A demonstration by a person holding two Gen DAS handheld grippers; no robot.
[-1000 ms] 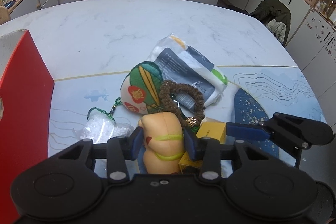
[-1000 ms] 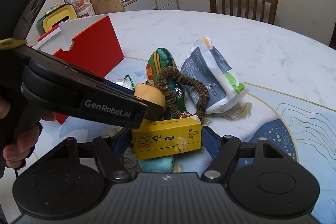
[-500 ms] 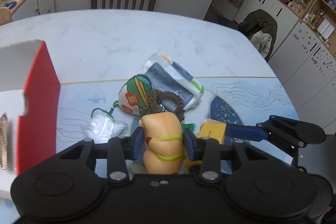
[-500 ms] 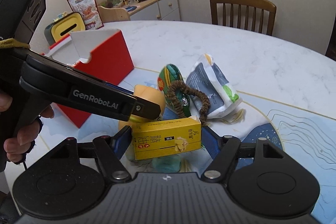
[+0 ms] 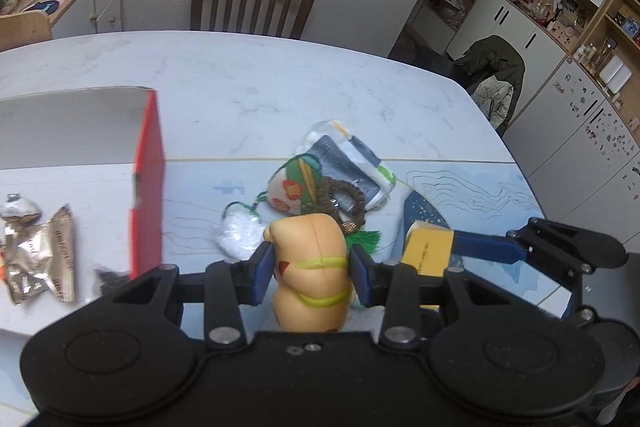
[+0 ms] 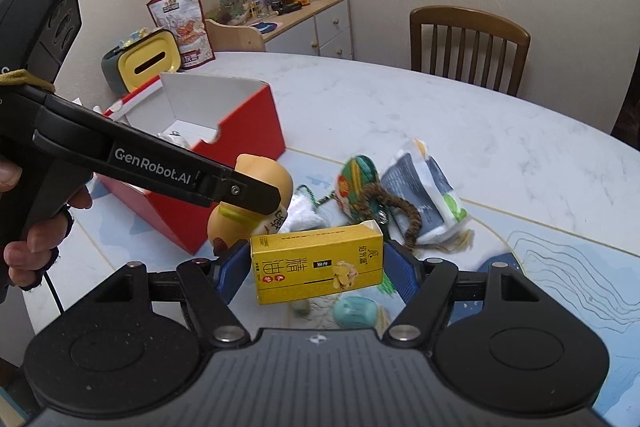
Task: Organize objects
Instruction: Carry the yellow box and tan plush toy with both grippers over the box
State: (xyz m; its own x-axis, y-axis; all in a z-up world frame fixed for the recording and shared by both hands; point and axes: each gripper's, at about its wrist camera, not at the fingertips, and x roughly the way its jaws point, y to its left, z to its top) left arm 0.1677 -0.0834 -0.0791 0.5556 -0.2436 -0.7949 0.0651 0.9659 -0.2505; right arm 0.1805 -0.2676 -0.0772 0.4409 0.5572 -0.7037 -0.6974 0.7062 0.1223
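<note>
**Both grippers loaded above the marble table**

The left gripper (image 5: 311, 269) has its blue ribbed pads clamped on a smooth, rounded, peach-coloured toy (image 5: 310, 267) banded with two yellow-green lines, low in the centre of the left wrist view. The right gripper (image 6: 316, 273) pinches a glossy yellow carton (image 6: 318, 267) by its short ends, low centre of the right wrist view; the carton is rectangular, with printed characters.

Further up the frame, on the white veined table (image 6: 440, 119), lie a soft green patterned pouch (image 6: 356, 183), a coiled brown bead string (image 6: 396, 205) across it, and a crinkly grey-and-white packet (image 6: 424, 195) touching both. A fluffy white clump (image 5: 239, 233) sits beside them. An open red cardboard box (image 6: 240, 131) with a white inside stands at centre left, with a creased silver foil wrapper (image 5: 42, 255) in it. A teal oval piece (image 6: 354, 311) lies under the carton.
</note>
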